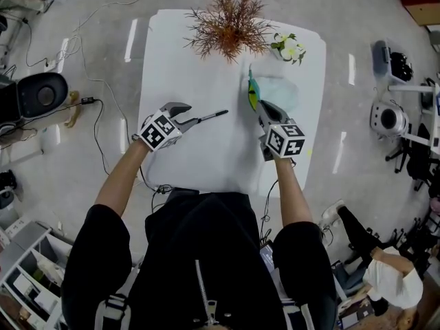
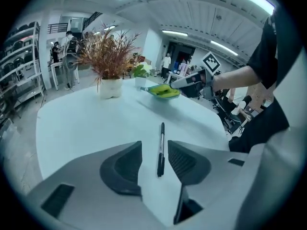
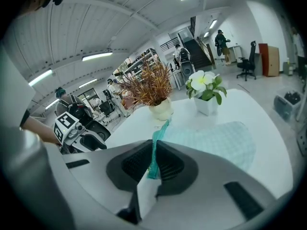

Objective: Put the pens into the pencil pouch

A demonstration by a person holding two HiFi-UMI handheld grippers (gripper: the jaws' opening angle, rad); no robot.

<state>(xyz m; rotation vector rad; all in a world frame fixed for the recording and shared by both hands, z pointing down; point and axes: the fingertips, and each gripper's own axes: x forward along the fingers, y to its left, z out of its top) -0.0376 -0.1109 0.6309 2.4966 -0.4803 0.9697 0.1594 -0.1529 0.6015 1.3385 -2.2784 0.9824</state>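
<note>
Head view: On a white table (image 1: 206, 157), a black pen (image 1: 212, 117) is seen lying just ahead of the left gripper (image 1: 189, 117), its tip pointed toward the pouch (image 1: 280, 92). The pale teal pouch is held at its near edge by the right gripper (image 1: 263, 110), with its green and yellow mouth lifted toward the pen. A dried plant (image 1: 227, 23) and a small flower pot (image 1: 289, 48) are set at the far edge of the table, well apart from the work.

Left gripper view: The jaws are shown wide apart, with the pen lying on the table between them, nearer the right pad. No contact with either pad can be made out, so nothing is held yet.

Right gripper view: The jaws are seen closed almost fully on the teal edge strip of the pouch, and the checked body of the pouch is spread on the table beyond.

The step in hand is judged to be the pickup of the pen. Next, the left jaws would need to be closed on the barrel, and the pen carried across and slid into the opened mouth.
</note>
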